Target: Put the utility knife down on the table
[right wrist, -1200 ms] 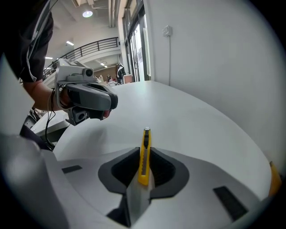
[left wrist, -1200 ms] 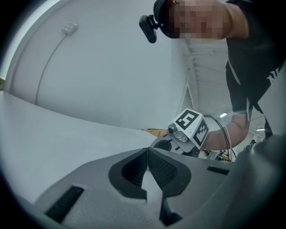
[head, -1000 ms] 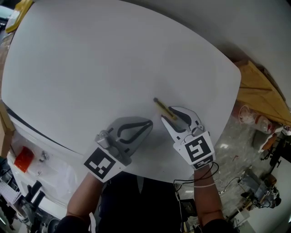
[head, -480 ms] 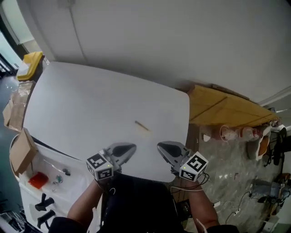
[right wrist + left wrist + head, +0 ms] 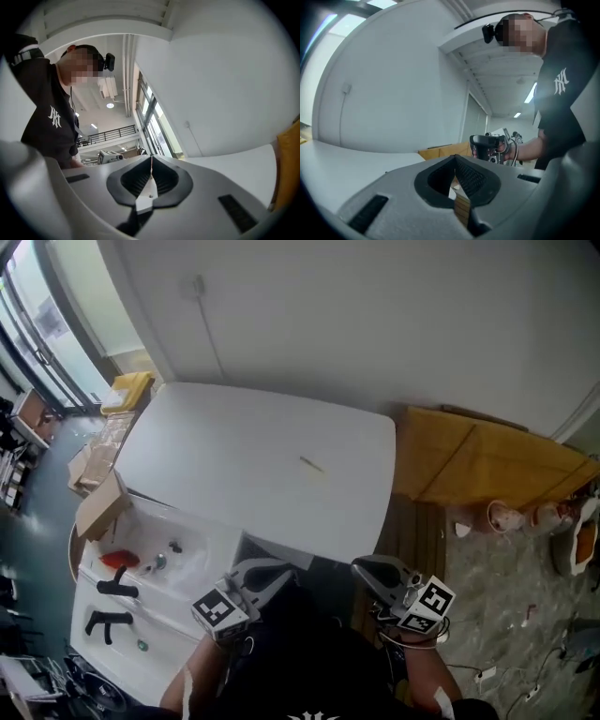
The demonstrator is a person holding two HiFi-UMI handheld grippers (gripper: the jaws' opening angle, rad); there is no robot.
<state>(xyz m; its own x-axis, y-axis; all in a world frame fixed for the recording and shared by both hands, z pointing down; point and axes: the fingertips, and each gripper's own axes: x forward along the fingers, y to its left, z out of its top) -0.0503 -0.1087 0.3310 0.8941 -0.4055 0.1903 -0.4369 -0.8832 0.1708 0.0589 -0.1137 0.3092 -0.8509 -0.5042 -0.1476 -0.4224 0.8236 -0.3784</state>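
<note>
The utility knife [image 5: 311, 464], a slim yellowish bar, lies by itself on the white table [image 5: 234, 446], right of its middle. Both grippers hang below the table's near edge, close to the person's body and far from the knife. My left gripper [image 5: 287, 573] has its jaws closed tip to tip with nothing between them, as the left gripper view [image 5: 454, 158] shows. My right gripper [image 5: 362, 566] is likewise shut and empty [image 5: 151, 157]. The left gripper view also catches the right gripper [image 5: 486, 145] in the person's hand.
Yellow-brown boards [image 5: 487, 465] lean on the floor right of the table. A yellow box [image 5: 129, 388] sits past the far left corner. A cardboard box [image 5: 101, 507] and a white low surface [image 5: 187, 549] with a red thing [image 5: 117, 559] lie at the left.
The view has pulled back and up from the table. Both grippers have moved away from the knife, off the table's near edge. The knife stays lying on the table.
</note>
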